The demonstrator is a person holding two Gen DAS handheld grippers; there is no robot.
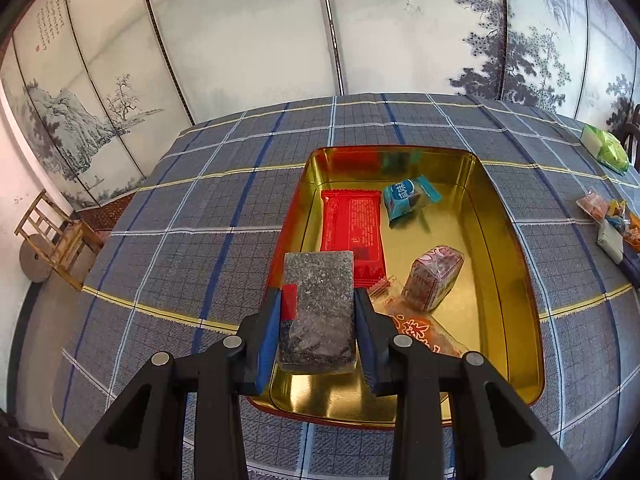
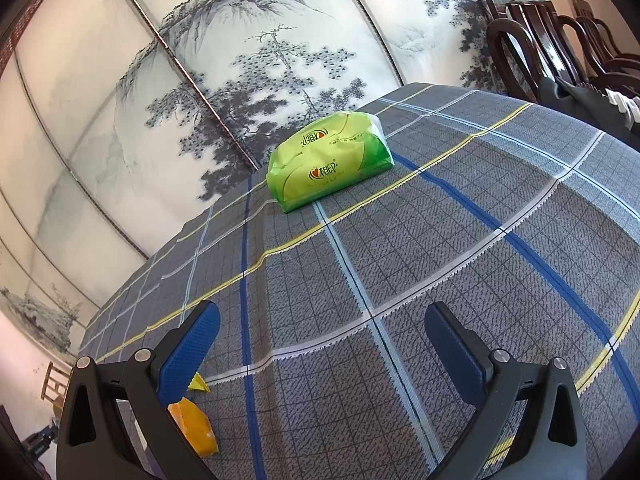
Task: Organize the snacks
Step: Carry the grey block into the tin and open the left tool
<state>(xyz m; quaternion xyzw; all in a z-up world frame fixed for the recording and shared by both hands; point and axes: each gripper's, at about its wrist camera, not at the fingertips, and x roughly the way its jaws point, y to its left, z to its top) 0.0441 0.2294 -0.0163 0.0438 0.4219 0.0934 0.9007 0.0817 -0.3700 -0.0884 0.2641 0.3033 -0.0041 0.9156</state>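
My left gripper (image 1: pixel 316 300) is shut on a dark speckled snack bar (image 1: pixel 318 308) and holds it over the near left corner of a gold tin (image 1: pixel 504 280). In the tin lie a red packet (image 1: pixel 352 224), a blue and white packet (image 1: pixel 408 196), a pink wrapped cake (image 1: pixel 434 276) and an orange patterned packet (image 1: pixel 420 332). My right gripper (image 2: pixel 322 320) is open and empty above the plaid tablecloth (image 2: pixel 440 240). An orange snack packet (image 2: pixel 194 424) lies under its left finger.
A green tissue pack (image 2: pixel 330 160) sits at the table's far side; it also shows in the left wrist view (image 1: pixel 606 148). Several loose snacks (image 1: pixel 608 216) lie right of the tin. Dark wooden chairs (image 2: pixel 540 40) stand at the right. A painted screen (image 1: pixel 248 40) backs the table.
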